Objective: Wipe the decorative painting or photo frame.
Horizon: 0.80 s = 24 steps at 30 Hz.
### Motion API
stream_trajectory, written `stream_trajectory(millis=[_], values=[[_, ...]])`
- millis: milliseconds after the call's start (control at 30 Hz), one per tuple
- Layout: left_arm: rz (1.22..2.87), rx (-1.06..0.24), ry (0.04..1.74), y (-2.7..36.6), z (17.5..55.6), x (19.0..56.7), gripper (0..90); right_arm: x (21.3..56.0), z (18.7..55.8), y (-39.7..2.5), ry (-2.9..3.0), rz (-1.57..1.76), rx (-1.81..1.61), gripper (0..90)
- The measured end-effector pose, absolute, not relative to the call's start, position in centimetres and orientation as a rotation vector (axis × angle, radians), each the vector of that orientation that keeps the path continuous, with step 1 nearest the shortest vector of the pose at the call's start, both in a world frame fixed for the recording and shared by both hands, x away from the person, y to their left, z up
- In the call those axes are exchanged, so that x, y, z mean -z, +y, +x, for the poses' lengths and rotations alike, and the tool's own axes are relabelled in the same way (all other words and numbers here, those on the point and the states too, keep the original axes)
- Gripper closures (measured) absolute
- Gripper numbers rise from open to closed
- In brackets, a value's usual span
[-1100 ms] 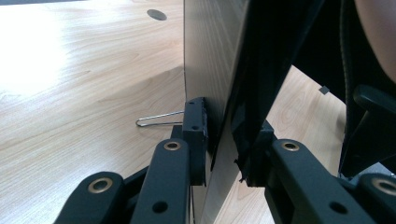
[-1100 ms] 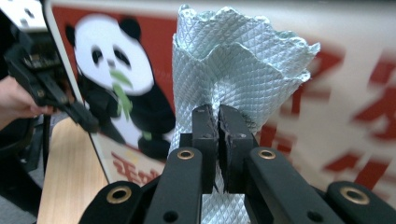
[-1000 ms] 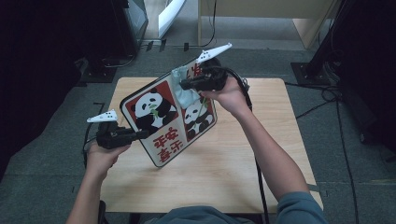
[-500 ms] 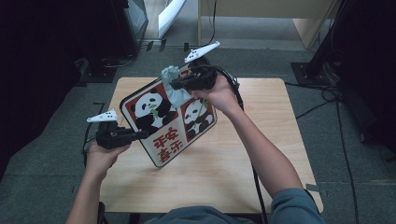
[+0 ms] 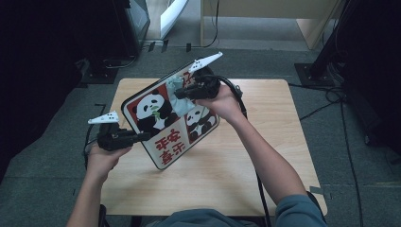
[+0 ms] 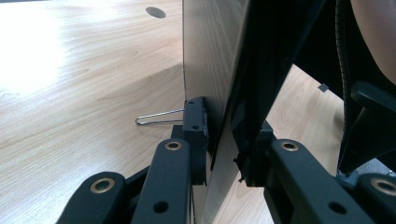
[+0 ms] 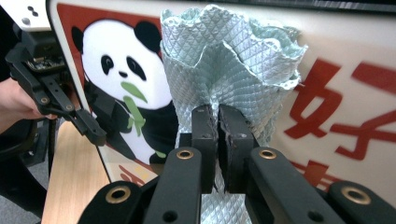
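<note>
Above the table's (image 5: pixel 283 156) far-left part, the left gripper (image 5: pixel 142 137) clamps the tilted board's (image 5: pixel 163 142) near-left edge while the right gripper (image 5: pixel 182 93), nearer its upper face, presses a pinched cloth (image 5: pixel 176 97) there

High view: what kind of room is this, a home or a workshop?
Probably a workroom or lab, not a home. A small wooden table stands on grey carpet, cables trail across the floor, and dark equipment stands surround it. On the table, the grippers wipe a panda board with a cloth.
</note>
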<state>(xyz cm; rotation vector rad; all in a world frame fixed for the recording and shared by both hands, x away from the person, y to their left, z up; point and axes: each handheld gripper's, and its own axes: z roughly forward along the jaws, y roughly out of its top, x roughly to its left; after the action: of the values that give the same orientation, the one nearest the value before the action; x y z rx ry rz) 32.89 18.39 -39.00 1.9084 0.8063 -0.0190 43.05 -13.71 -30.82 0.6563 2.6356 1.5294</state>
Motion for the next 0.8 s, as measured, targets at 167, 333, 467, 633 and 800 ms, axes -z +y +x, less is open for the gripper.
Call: stream_trajectory(millis=[167, 333, 467, 633, 800], values=[[1.91, 0.019, 0.807, 18.4, 32.9, 39.0, 76.6, 31.7, 42.9, -13.8, 2.643, 0.661, -1.541, 86.4], [1.91, 0.019, 0.807, 18.4, 32.9, 39.0, 76.6, 32.4, 42.9, -13.9, 2.652, 0.668, -1.555, 86.3], [1.913, 0.018, 0.805, 18.4, 32.9, 39.0, 76.6, 32.8, 42.8, -14.0, 2.654, 0.661, -1.556, 86.2], [1.919, 0.018, 0.804, 18.4, 32.9, 38.9, 76.6, 33.5, 42.6, -14.1, 2.665, 0.667, -1.553, 86.1], [1.918, 0.018, 0.805, 18.4, 32.9, 38.9, 76.6, 34.3, 42.6, -14.4, 2.672, 0.678, -1.558, 85.9]])
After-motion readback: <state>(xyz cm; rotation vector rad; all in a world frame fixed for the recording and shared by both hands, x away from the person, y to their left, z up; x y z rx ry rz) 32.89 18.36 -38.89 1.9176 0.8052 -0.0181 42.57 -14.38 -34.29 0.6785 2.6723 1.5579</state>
